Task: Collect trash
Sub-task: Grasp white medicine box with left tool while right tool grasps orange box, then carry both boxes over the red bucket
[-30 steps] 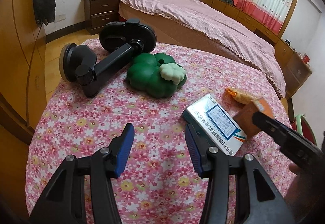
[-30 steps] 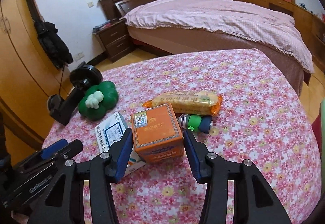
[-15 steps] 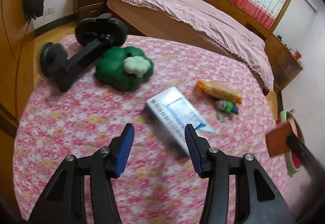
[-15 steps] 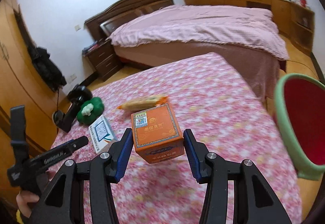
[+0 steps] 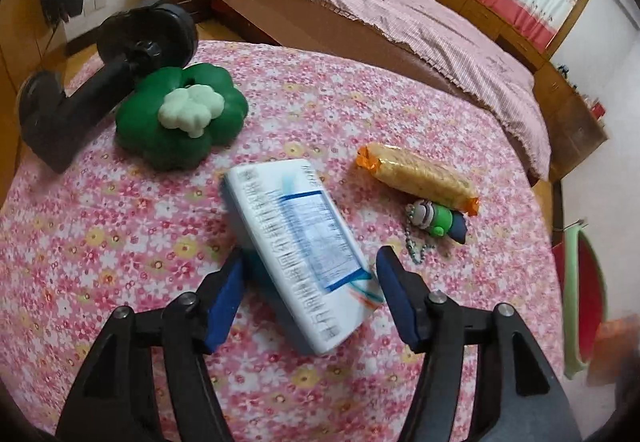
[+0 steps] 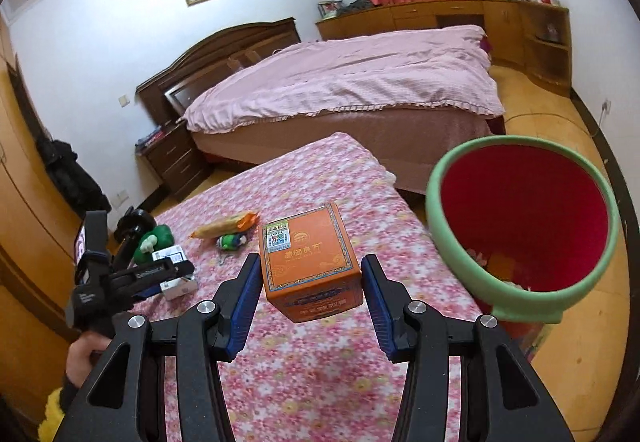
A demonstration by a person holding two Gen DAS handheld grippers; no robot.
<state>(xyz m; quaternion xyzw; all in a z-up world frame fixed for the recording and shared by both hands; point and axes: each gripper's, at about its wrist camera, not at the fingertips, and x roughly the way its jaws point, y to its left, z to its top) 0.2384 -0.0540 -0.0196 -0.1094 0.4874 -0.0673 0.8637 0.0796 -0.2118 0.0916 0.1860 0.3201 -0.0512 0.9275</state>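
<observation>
Left wrist: gripper [image 5: 310,294] wider than before

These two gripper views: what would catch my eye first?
The orange box, held off the flowered table by the right gripper, beside a red bin with a green rim. In the left view, the open left gripper straddles a white carton, near a green clover cushion.

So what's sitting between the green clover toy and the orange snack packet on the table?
The white and blue box, lying tilted on the flowery tablecloth between the green clover toy and the snack packet. The left wrist view shows it.
</observation>
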